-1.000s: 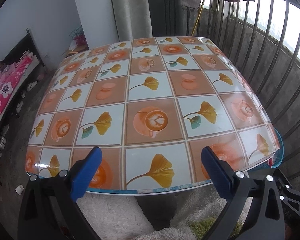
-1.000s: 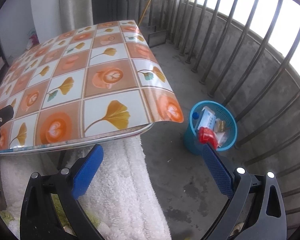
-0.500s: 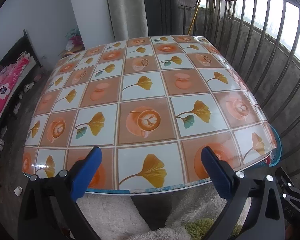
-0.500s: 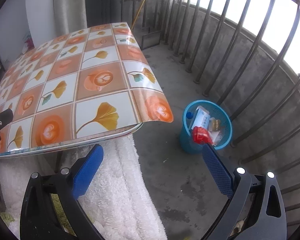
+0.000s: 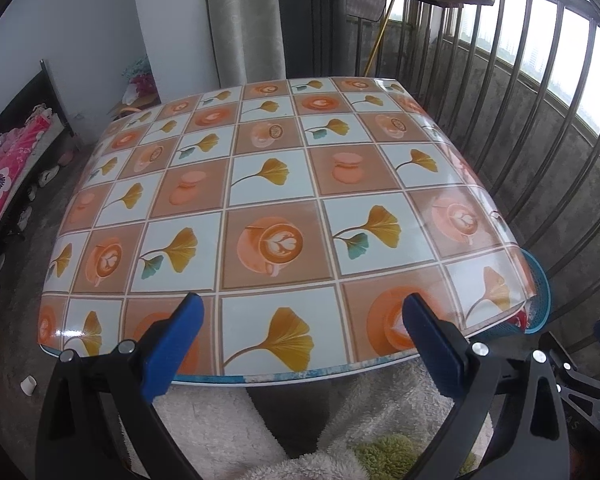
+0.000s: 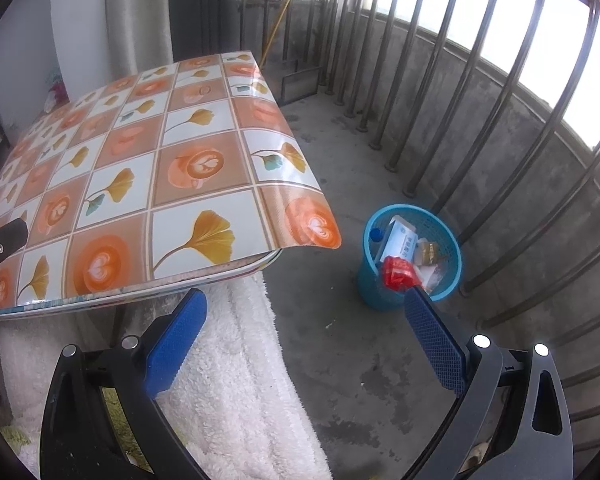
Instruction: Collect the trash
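In the left wrist view, the table point(image 5: 268, 216) with its glossy patterned cover is seen from just past its near edge, and no loose trash is seen anywhere on its top. The left gripper point(image 5: 300, 332) is held level just above that near edge, its blue pads spread wide with nothing between them. Only a sliver of the blue bin point(image 5: 540, 300) is shown past the table's right corner, and part of the other gripper's frame is visible at the lower right. A small white object lies on the floor at the lower left, too small to be identified. In the right wrist view, the blue bin point(image 6: 384, 292) is seen standing on the concrete floor beside the table corner point(image 6: 308, 224), near the balcony railing point(image 6: 480, 120). The collected trash is found inside it: a red wrapper point(image 6: 398, 274), a white packet point(image 6: 402, 242) and a few smaller pieces. The right gripper point(image 6: 306, 330) is held low, off the table's corner and near the bin, pointing forward over the floor, its fingers released and nothing grasped. From this, the task is judged to be finished or nearly so; at most the small thing on the floor may be left.
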### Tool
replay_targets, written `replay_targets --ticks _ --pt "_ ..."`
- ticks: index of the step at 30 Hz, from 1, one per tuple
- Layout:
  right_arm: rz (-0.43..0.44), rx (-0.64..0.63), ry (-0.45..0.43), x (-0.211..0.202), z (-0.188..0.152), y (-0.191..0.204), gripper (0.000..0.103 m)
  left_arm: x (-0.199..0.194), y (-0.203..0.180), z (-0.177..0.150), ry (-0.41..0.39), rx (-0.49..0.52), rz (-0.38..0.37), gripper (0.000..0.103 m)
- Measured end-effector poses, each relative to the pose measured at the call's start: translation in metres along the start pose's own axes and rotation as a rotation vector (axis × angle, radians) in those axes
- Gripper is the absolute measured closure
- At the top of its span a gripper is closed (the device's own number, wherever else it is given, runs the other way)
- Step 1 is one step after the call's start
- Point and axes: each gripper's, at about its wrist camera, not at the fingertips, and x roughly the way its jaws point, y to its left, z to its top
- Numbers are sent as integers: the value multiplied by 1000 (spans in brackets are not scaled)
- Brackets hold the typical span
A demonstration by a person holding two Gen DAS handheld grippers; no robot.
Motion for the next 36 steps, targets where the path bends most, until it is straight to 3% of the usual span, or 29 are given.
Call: replay_targets --ticks 36 --pt "-3 32 5 2 -2 -12 8 3 -11 -2 26 22 -4 6"
